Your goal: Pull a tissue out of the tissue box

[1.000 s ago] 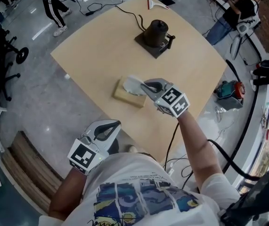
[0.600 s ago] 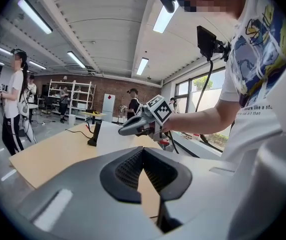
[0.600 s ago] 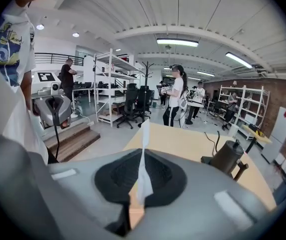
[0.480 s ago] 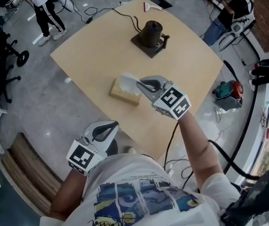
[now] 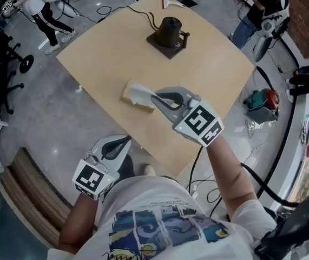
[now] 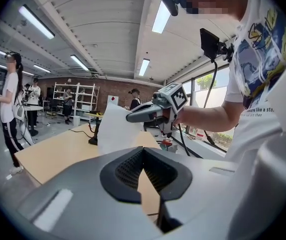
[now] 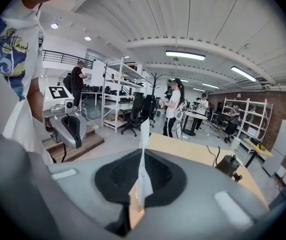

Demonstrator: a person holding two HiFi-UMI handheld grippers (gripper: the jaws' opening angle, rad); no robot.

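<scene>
The tan tissue box (image 5: 134,99) lies on the wooden table (image 5: 208,69) near its front left edge. A white tissue (image 5: 142,91) stands up out of the box, pinched at its top by my right gripper (image 5: 155,97), which is shut on it. In the right gripper view the tissue (image 7: 144,164) runs edge-on between the closed jaws (image 7: 141,184). In the left gripper view it (image 6: 113,129) hangs from the right gripper (image 6: 132,117), its lower end hidden. My left gripper (image 5: 123,142) hangs off the table's front, shut and holding nothing (image 6: 143,151).
A black pot on a dark base (image 5: 168,30) stands at the far side of the table, a black cable (image 5: 143,16) trailing from it. A white and red item (image 5: 171,3) lies at the far edge. People stand around on the floor (image 5: 40,7).
My right gripper has risen and drawn toward me with the tissue, pulling it further out of the box. The left gripper shifted slightly.
</scene>
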